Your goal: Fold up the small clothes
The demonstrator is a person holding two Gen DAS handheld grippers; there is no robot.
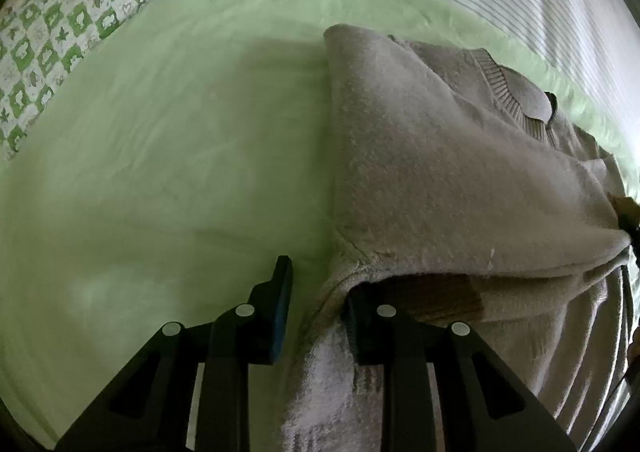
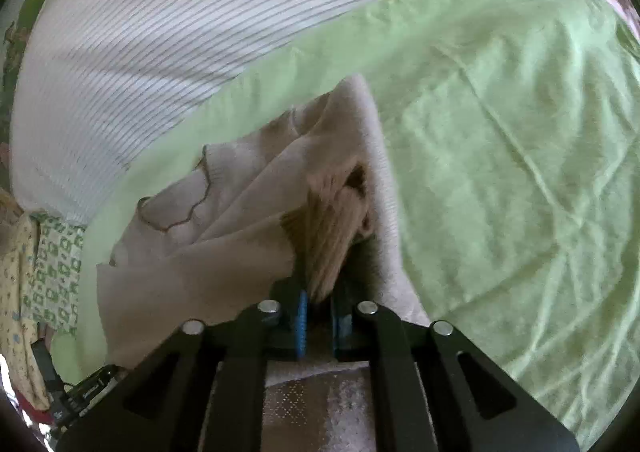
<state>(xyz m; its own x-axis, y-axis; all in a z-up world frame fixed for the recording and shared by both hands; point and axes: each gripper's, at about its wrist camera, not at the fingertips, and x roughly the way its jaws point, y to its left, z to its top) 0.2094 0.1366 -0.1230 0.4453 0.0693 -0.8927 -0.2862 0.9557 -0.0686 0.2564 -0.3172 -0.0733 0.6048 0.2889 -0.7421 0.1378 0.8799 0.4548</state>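
A small beige knit sweater (image 1: 432, 155) lies partly folded on a light green bedsheet (image 1: 160, 155). My left gripper (image 1: 316, 312) is open at the sweater's near left corner. Its right finger sits under the folded edge and its left finger rests on the bare sheet. In the right wrist view the same sweater (image 2: 224, 236) is bunched and lifted. My right gripper (image 2: 318, 316) is shut on the sweater's ribbed hem (image 2: 332, 244), which stands up between the blue pads.
A white striped blanket (image 2: 152, 43) lies along the far side of the bed. A green and white patterned pillow (image 1: 52, 43) sits at the far left. More patterned cloth (image 2: 52, 272) lies at the left in the right wrist view.
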